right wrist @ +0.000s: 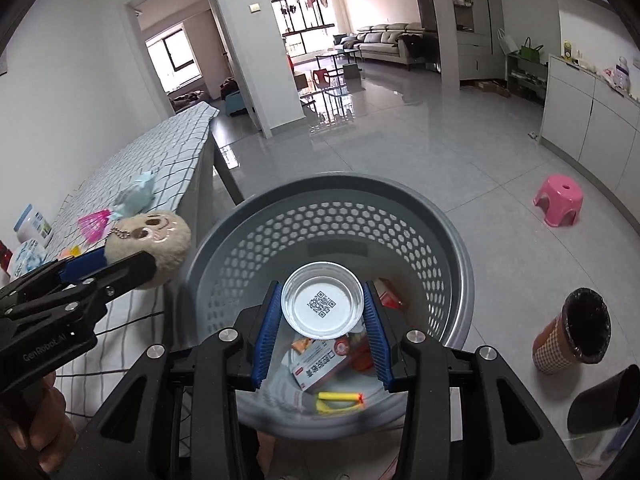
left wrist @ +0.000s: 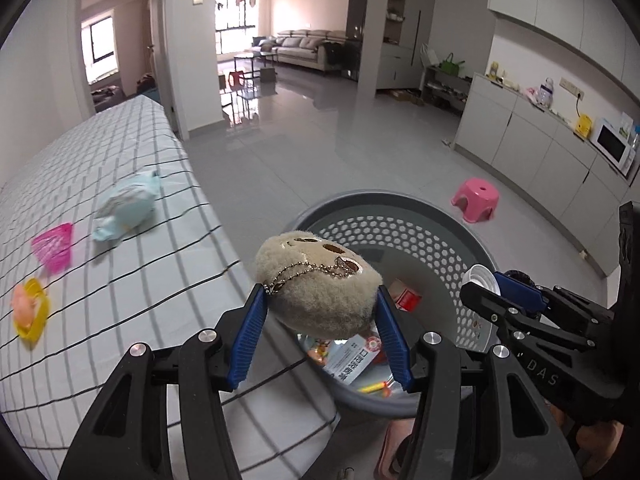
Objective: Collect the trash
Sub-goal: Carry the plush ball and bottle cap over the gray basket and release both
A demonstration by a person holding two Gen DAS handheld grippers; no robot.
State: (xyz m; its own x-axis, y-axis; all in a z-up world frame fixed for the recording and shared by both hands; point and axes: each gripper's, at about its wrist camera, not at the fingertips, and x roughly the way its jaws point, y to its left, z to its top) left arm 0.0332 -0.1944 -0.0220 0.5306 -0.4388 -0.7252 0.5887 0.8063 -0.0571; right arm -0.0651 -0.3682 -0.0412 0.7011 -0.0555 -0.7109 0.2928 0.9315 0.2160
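1. Over the grey perforated basket, my right hand-held gripper pinches a clear plastic lid between its blue pads.
2. My left hand-held gripper clamps a beige plush toy at the basket's rim, beside the bench.
3. Basket bottom: a medicine box, yellow foam darts.
4. On the bench: a crumpled blue wrapper, a pink piece.
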